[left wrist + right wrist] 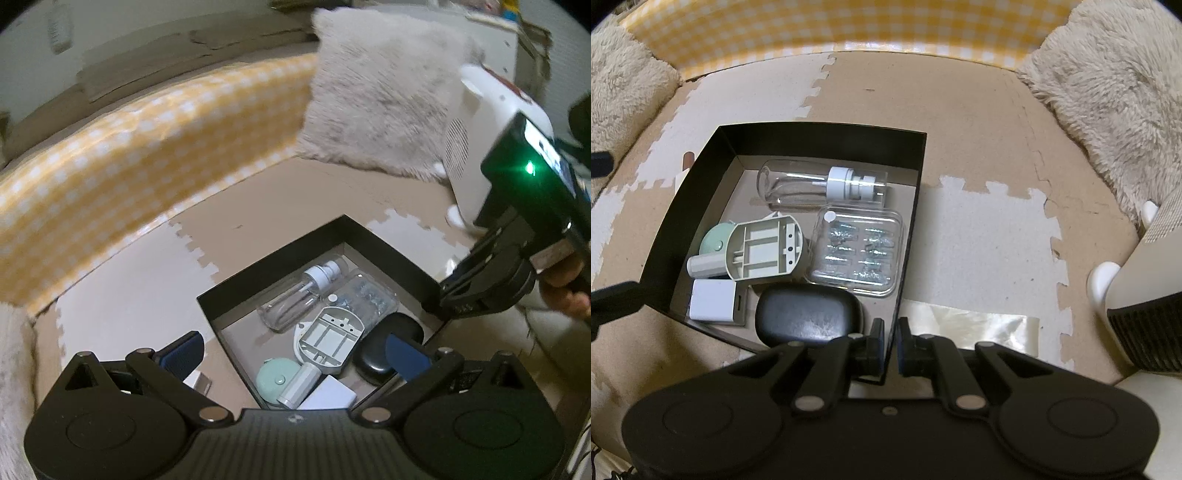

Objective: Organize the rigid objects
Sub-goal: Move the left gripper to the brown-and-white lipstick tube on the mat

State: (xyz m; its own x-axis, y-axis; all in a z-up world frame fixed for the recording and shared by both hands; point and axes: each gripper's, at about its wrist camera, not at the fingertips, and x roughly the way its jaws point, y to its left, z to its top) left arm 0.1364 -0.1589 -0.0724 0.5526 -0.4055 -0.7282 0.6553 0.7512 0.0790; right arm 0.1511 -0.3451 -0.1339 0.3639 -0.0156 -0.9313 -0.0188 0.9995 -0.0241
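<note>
Inside the black box (pixel 827 138), six items are already packed; its wall is pinched by the right gripper (pixel 891 341), while the left gripper (pixel 295 350) is spread empty.

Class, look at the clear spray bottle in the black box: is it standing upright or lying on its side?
Lying on its side. The clear spray bottle rests lengthwise on the floor of the black box, its white pump head pointing sideways along the far wall.

1. Left gripper (pixel 295 354): matte black linkage arms with silver pivot pins, blue pads on the fingers (pixel 406 356).
2. Right gripper (pixel 891 341): same black build, round housings at 5 and 7 o'clock.
3. From the left camera, its body shows a green light at 2 o'clock.
</note>
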